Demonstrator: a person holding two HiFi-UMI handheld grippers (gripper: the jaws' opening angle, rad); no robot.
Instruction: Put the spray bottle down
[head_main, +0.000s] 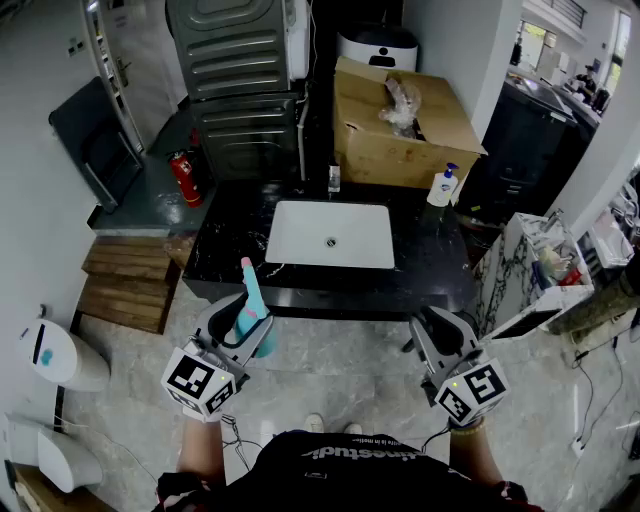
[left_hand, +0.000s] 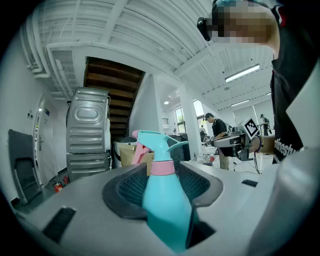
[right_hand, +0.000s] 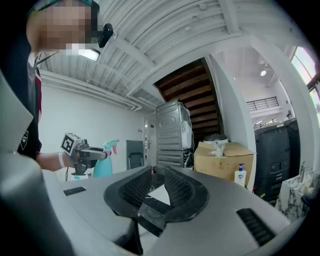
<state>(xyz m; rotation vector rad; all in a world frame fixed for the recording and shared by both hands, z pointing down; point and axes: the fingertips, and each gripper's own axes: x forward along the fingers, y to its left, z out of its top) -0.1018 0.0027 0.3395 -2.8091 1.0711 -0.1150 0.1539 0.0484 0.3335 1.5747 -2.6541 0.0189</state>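
The spray bottle (head_main: 250, 303) is teal with a pink collar and trigger. It stands upright between the jaws of my left gripper (head_main: 243, 318), which is shut on its body. In the left gripper view the spray bottle (left_hand: 162, 200) fills the gap of the left gripper (left_hand: 162, 172), nozzle pointing away. I hold it level in the air just short of the front edge of the black marble counter (head_main: 225, 245). My right gripper (head_main: 441, 326) hovers at the right, its jaws a narrow gap apart with nothing between them. The right gripper view shows the right gripper (right_hand: 157, 182) and the bottle (right_hand: 103, 162) off to its left.
A white sink (head_main: 330, 235) is set in the counter. Behind it are a cardboard box (head_main: 400, 120) and a soap pump bottle (head_main: 443, 187). A red fire extinguisher (head_main: 185, 178), wooden pallets (head_main: 125, 285) and a white bin (head_main: 55, 355) lie left. A marble-patterned stand (head_main: 510, 265) is right.
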